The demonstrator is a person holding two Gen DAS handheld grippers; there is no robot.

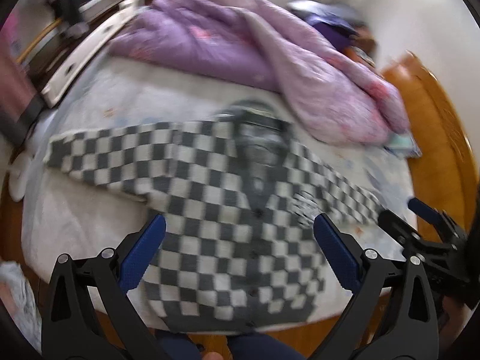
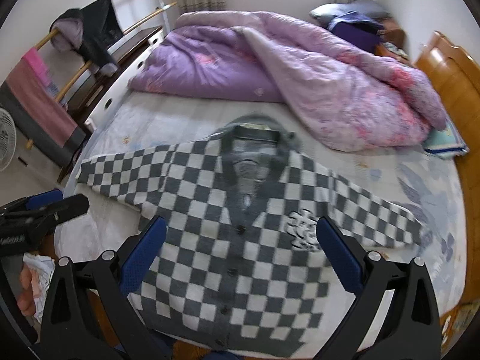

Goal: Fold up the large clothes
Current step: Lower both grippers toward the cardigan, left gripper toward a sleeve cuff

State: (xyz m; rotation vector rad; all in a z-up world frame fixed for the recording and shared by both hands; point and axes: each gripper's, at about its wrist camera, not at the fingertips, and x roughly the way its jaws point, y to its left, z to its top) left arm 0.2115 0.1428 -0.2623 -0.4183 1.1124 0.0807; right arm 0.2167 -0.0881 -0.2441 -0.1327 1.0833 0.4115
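Note:
A grey-and-white checkered cardigan (image 1: 216, 210) lies flat on the bed, front up, buttoned, both sleeves spread sideways; it also shows in the right wrist view (image 2: 240, 240). My left gripper (image 1: 240, 225) is open and empty, hovering above the cardigan's lower body. My right gripper (image 2: 240, 225) is open and empty, also above the lower body. The right gripper shows at the right edge of the left wrist view (image 1: 420, 219), beside the right sleeve end. The left gripper shows at the left edge of the right wrist view (image 2: 45, 210).
A crumpled purple quilt (image 2: 285, 69) fills the far half of the bed (image 2: 120, 138). A wooden headboard (image 2: 456, 84) stands on the right. A rack with hung clothes (image 2: 90, 36) and a fan (image 2: 6, 141) stand on the left. Pillows (image 2: 354, 21) sit at far right.

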